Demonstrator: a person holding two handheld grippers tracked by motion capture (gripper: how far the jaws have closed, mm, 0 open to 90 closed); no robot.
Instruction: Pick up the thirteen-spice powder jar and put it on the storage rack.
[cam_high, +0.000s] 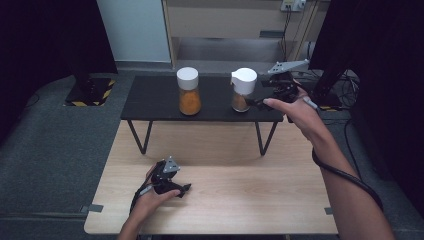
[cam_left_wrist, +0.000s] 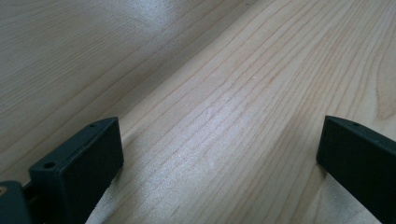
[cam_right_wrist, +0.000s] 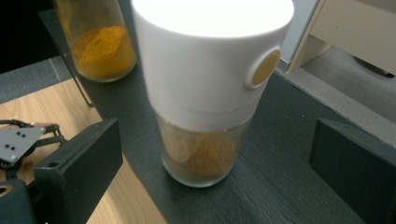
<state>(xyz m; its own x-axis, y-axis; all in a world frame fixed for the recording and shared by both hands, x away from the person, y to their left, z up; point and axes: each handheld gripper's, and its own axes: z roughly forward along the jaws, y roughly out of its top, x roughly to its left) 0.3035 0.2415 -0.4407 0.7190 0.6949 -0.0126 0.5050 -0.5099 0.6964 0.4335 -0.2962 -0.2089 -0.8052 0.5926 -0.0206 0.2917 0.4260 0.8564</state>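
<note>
On the far black shelf (cam_high: 155, 97), toward its right end, stands a glass jar with a white cap (cam_high: 243, 90), brown powder in its lower part; the right gripper (cam_high: 256, 102) sits just beside it on the right, jaws spread wide and not pressing on the glass. From the right gripper view the jar (cam_right_wrist: 210, 93) stands upright between and beyond the two black jaws, clear of both, and its cap is cut off at the top edge, so the lid's top cannot be seen. A round tan spot marks the cap's side. Farther left on the shelf stands a second jar of orange powder (cam_high: 189, 91), cropped in the right gripper view (cam_right_wrist: 95, 39) to its lower half. Near the front left of the wooden table (cam_high: 250, 200), the left gripper (cam_high: 184, 190) rests low, jaws wide apart over bare wood (cam_left_wrist: 219, 112) with nothing between them.
</note>
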